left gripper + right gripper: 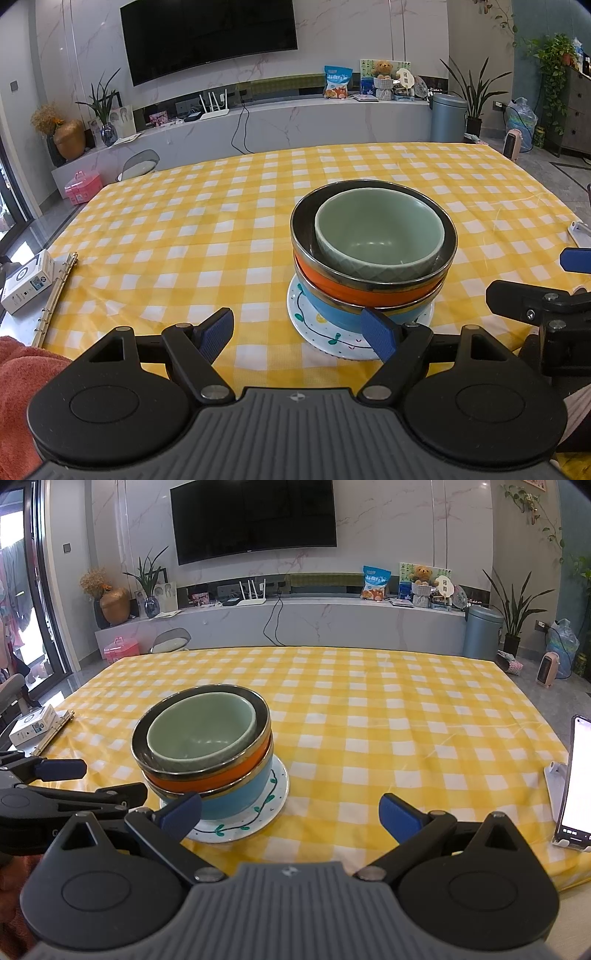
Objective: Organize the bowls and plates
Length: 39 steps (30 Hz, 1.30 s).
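The tabletop (221,229) is seen spread wide under a yellow-and-white checked cloth, its far edge facing the marble wall unit. A single stack is found on it, toward the near edge. At the bottom of the stack, a white plate (328,343) with a green vine pattern is laid flat on the cloth. On that plate a blue bowl (240,794) is seated, and in it an orange bowl (340,284) with a metallic rim is nested, tilted slightly. Inside the orange one, a pale green bowl (380,236) is cradled, open side up, leaning a little off centre.

The left gripper (299,332) is held low at the near edge, its blue-padded fingers (218,332) spread wide, nothing caught between them; the other pad is seen just in front of the plate's near rim, though contact cannot be judged. The right gripper (291,818) is held just to the right of the stack, fingers likewise parted and empty, with one pad overlapping the plate's near-left rim in the right wrist view.

At the right edge of the tabletop, a phone (576,782) is propped upright on a white stand. At the left edge, a small white box (29,280) and a ring binder (55,295) are lying.
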Motion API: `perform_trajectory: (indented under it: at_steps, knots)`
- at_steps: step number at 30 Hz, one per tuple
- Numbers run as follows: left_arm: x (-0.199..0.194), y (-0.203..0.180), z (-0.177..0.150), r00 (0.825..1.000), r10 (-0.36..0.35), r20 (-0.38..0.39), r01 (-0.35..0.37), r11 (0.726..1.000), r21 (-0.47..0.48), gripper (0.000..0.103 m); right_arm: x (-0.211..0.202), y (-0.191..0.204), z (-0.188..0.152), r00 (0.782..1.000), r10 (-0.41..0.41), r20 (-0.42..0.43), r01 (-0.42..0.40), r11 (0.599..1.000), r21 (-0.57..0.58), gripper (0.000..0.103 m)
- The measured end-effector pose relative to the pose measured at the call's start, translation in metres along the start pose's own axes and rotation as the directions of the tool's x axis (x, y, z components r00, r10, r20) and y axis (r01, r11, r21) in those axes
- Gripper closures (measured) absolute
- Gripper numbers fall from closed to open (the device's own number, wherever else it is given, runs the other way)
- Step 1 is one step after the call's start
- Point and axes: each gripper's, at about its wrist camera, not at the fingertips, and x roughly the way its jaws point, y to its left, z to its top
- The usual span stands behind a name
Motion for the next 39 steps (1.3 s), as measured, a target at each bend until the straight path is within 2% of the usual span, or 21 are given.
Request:
perform_trajectory:
  at_steps: [39]
  knots:
    - [-0.0017,-0.005,-0.0022,1.0,0.004,-0.002,-0.004,1.0,0.005,0.011,-0.0003,-0.0002,-0.0002,1.0,0.001,-0.001,-0.001,1.0,0.001,0.003]
